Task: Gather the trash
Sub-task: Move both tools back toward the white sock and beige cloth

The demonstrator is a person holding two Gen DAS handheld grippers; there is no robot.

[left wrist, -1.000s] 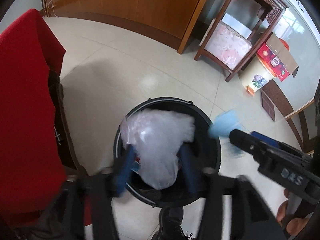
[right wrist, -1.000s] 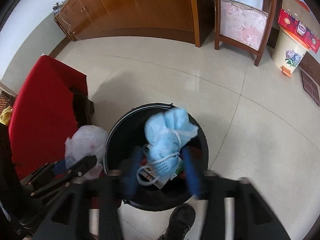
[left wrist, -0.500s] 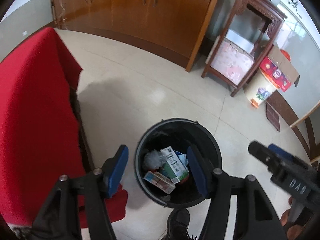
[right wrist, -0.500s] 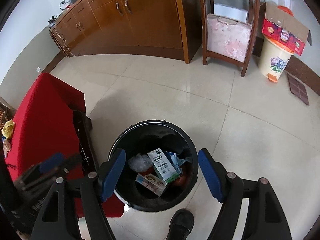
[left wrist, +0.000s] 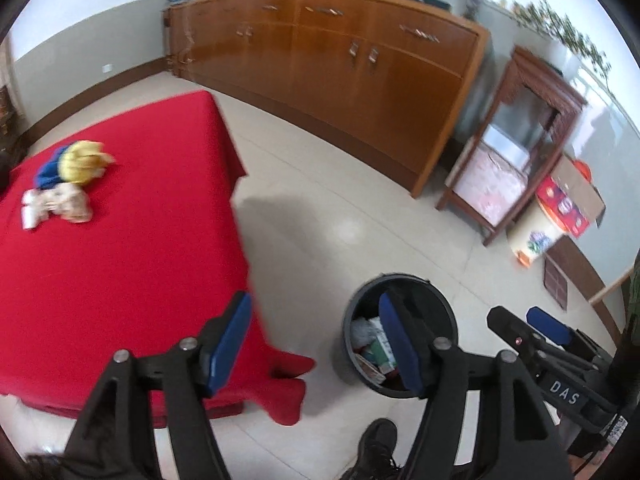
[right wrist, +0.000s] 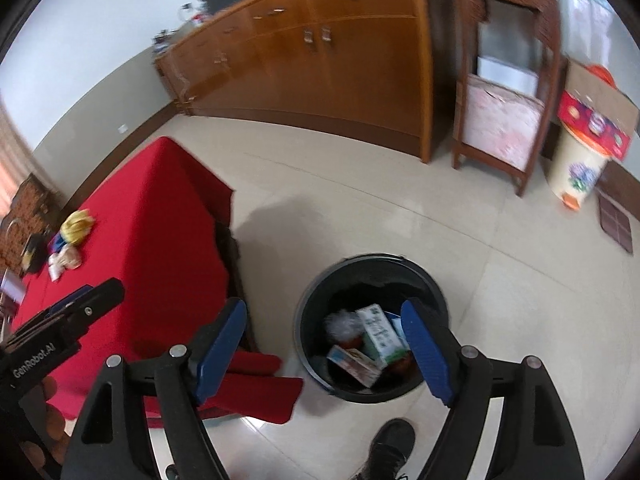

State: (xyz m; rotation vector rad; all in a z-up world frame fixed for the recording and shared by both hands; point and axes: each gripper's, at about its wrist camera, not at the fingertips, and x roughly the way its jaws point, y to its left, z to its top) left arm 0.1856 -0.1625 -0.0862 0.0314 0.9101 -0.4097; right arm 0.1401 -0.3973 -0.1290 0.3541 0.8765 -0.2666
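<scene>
A black round bin (left wrist: 356, 304) (right wrist: 308, 304) stands on the tiled floor beside a table under a red cloth (left wrist: 120, 248) (right wrist: 152, 232). Inside it lie a clear plastic bag (right wrist: 340, 322), a green-and-white carton (right wrist: 378, 332) and other packaging. More trash lies at the table's far side: a yellow and blue wad (left wrist: 76, 164) (right wrist: 74, 226) and a crumpled whitish piece (left wrist: 60, 204) (right wrist: 64, 260). My left gripper (left wrist: 316, 344) is open and empty, raised between table edge and bin. My right gripper (right wrist: 324, 354) is open and empty above the bin's near rim.
A long wooden sideboard (left wrist: 332, 68) lines the far wall. A dark wooden stand (right wrist: 504, 92) and a flowered white pail (right wrist: 576, 176) under a red box stand at the right. My black shoe (right wrist: 386, 452) is on the floor in front of the bin.
A second ago the left gripper held a plastic bag and the right a blue mask over the bin. Both opened, the items dropped in, and both grippers have risen and tilted toward the table.
</scene>
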